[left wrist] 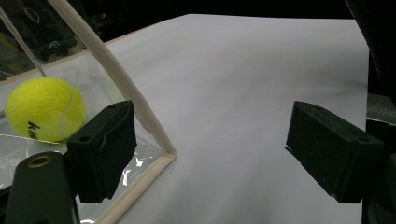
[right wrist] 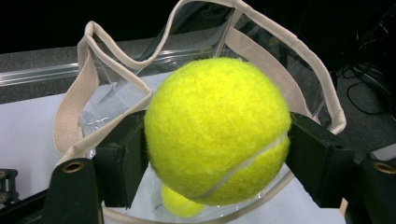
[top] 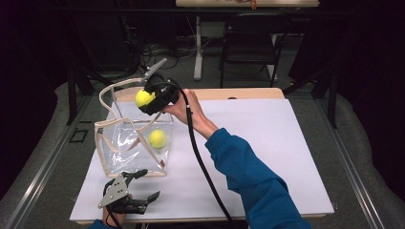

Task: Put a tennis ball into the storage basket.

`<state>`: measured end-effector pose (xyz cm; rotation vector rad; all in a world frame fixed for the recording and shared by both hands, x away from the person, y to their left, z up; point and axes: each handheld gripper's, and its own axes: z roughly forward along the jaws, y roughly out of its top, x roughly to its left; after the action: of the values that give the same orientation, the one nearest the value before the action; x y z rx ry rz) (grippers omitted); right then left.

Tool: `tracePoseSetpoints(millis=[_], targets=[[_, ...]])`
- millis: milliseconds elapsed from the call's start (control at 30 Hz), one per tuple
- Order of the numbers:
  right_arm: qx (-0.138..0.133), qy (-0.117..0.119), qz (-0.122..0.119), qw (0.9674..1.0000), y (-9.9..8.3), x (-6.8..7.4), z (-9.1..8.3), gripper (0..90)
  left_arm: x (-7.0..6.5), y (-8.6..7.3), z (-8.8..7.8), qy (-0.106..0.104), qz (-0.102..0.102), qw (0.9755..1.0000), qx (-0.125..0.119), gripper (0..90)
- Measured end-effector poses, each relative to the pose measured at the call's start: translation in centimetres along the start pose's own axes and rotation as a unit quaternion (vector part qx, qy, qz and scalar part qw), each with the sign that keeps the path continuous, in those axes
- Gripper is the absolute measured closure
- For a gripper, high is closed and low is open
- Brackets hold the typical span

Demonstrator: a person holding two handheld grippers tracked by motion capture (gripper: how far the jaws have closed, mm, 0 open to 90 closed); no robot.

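So the right claw (right wrist: 217, 154) is clamped on a fuzzy yellow ball (right wrist: 217, 133) with a pale curved seam, held over the open top of a clear bag (top: 125, 143) with beige trim and straps. A second ball (top: 157, 138) sits inside the bag, on its floor. The left claw (left wrist: 212, 149) sits low by the bag's near corner on the white surface (top: 267, 143), jaws wide apart with nothing between them. There's black lettering on the second ball, too cut off to read.
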<state>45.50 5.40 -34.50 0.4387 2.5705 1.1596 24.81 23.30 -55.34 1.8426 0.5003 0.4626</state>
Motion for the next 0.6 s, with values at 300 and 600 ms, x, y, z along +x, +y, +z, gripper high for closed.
tracePoseSetpoints(millis=[300, 600], targets=[[0.02, -0.002, 0.005, 0.9998, 0.0, 0.0, 1.0, 25.7, 0.0, 0.0, 0.0, -0.002, 0.0, 1.0, -0.001, 15.8], [0.021, -0.003, 0.002, 0.9998, 0.2, 0.1, 1.2, 25.6, 0.0, 0.0, 0.0, -0.002, 0.001, 1.0, -0.001, 15.8]])
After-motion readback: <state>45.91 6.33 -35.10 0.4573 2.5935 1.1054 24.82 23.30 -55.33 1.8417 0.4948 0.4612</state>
